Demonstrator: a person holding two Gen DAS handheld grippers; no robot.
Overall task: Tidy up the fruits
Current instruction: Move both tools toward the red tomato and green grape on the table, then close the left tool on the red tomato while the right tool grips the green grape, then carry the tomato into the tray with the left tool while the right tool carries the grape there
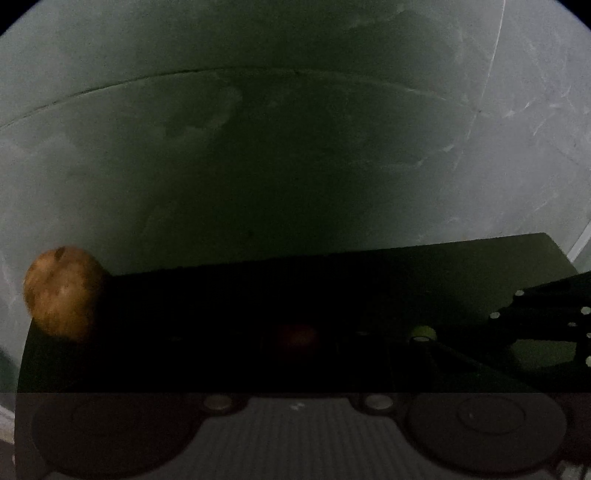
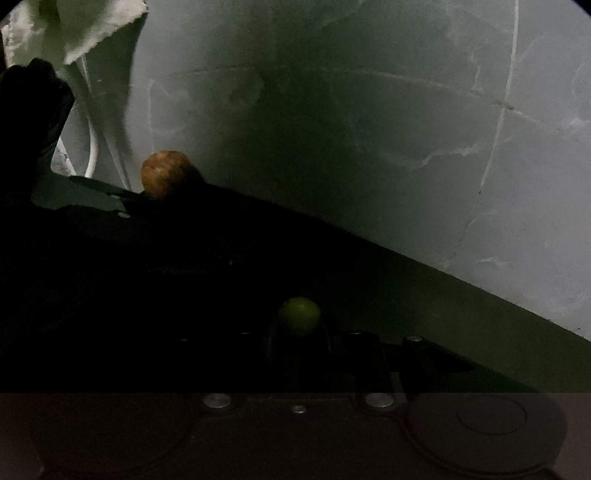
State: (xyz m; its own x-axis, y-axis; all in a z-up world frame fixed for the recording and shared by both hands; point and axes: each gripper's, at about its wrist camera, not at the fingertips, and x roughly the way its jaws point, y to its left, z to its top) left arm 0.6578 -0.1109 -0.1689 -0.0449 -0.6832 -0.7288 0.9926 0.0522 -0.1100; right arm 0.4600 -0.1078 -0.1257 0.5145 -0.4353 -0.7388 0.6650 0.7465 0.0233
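The scene is very dark. In the left wrist view a small dim red fruit (image 1: 297, 336) sits between the barely visible fingers of my left gripper (image 1: 297, 345), which looks shut on it. A larger orange-brown fruit (image 1: 62, 291) rests at the dark tabletop's (image 1: 258, 291) far left corner. In the right wrist view my right gripper (image 2: 299, 328) is shut on a small green fruit (image 2: 299, 314). The same green fruit (image 1: 423, 331) shows in the left view, with the right gripper's black frame behind it. The orange-brown fruit (image 2: 166, 177) lies far left at the table's edge.
Pale marbled floor (image 1: 295, 147) with thin seams lies beyond the table edge. A black-gloved hand (image 2: 29, 110) and the left gripper's dark body fill the left side of the right view. A white cloth (image 2: 85, 29) and white cables hang at upper left.
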